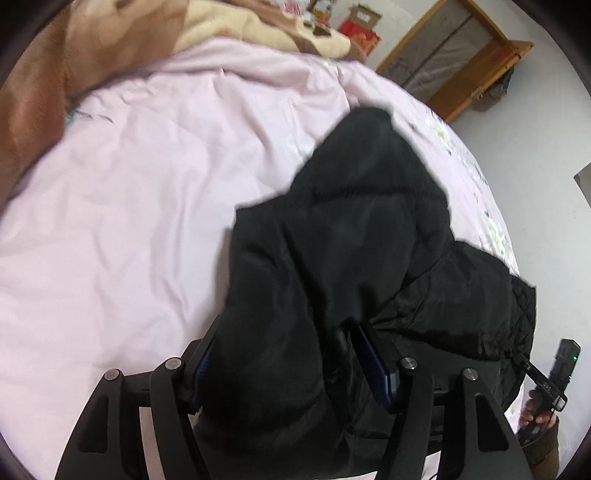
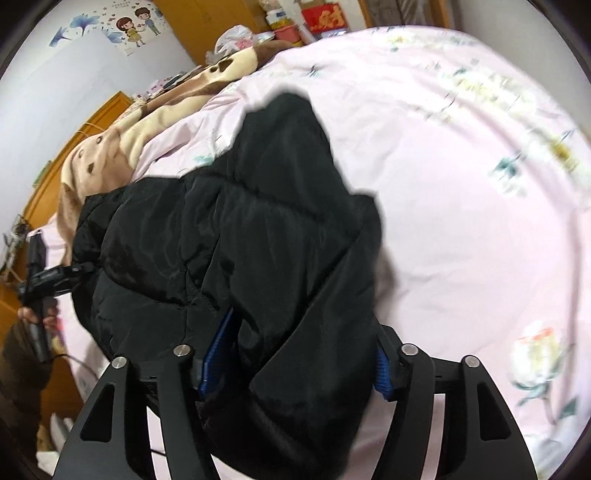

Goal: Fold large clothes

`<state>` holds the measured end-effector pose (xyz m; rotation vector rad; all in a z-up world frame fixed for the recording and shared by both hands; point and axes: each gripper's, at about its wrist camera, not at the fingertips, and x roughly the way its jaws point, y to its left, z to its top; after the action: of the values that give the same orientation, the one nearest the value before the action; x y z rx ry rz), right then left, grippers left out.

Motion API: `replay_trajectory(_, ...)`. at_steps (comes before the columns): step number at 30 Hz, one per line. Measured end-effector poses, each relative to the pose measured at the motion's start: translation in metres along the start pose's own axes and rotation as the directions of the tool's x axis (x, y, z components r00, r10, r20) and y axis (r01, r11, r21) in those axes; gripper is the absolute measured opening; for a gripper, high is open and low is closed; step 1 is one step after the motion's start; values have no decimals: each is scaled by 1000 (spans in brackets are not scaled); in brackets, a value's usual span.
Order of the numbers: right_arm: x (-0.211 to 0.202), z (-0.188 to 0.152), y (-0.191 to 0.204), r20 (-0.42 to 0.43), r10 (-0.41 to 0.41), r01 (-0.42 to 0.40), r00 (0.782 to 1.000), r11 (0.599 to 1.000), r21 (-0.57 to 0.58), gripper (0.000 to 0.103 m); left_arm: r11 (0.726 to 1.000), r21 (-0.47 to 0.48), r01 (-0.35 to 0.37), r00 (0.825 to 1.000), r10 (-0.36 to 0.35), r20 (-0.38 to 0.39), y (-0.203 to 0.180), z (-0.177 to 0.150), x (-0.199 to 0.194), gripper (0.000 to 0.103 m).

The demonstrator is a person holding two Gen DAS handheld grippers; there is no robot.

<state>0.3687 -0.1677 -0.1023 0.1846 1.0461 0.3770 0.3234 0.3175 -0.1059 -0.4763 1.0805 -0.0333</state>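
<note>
Though blurred, red box (image 2: pixel 325 16) with gold character.

A black quilted padded jacket (image 2: pixel 240 229) lies bunched on a pink floral bedsheet (image 2: pixel 461 221). One sleeve stretches toward the sheet's far side.

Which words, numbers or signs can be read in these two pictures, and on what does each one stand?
"财" (gold, probably; slightly blurred): on the red box beyond the bed.
Small writing on the wall poster with two cartoon figures: too blurred to read.
Black jacket: no label or brand in view.
</note>
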Motion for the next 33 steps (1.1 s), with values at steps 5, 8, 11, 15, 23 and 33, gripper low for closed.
replay_trajectory(5, -48, 11, 4, 162, -152, 154, 975, 988, 0, 66, 996, 46, -79, 988, 72, 139, -19, 11, -39, 66)
replay_trajectory(8, -56, 18, 28, 238, -153, 173, 959, 983, -67, 66, 995, 89, -34, 988, 20, 154, -43, 21, -40, 66)
replay_trajectory(11, -42, 21, 52, 240, -66, 107, 969, 981, -161, 66, 986, 167, -16, 995, -2, 103, -63, 25, -20, 66)
replay_trajectory(15, 0, 28, 61, 147, -90, 123, 985, 965, -233, 62, 975, 204, -92, 996, 89, 26, -74, 37, 26, 66)
replay_trajectory(23, 65, 48, 26, -40, -210, 205, 977, 972, -112, 54, 990, 124, -62, 995, 71, -68, -50, 51, 76, 67)
replay_trajectory(33, 91, 48, 22, -157, -249, 238, 956, 968, -81, 54, 994, 69, -85, 991, 91, -94, -45, 52, 94, 68)
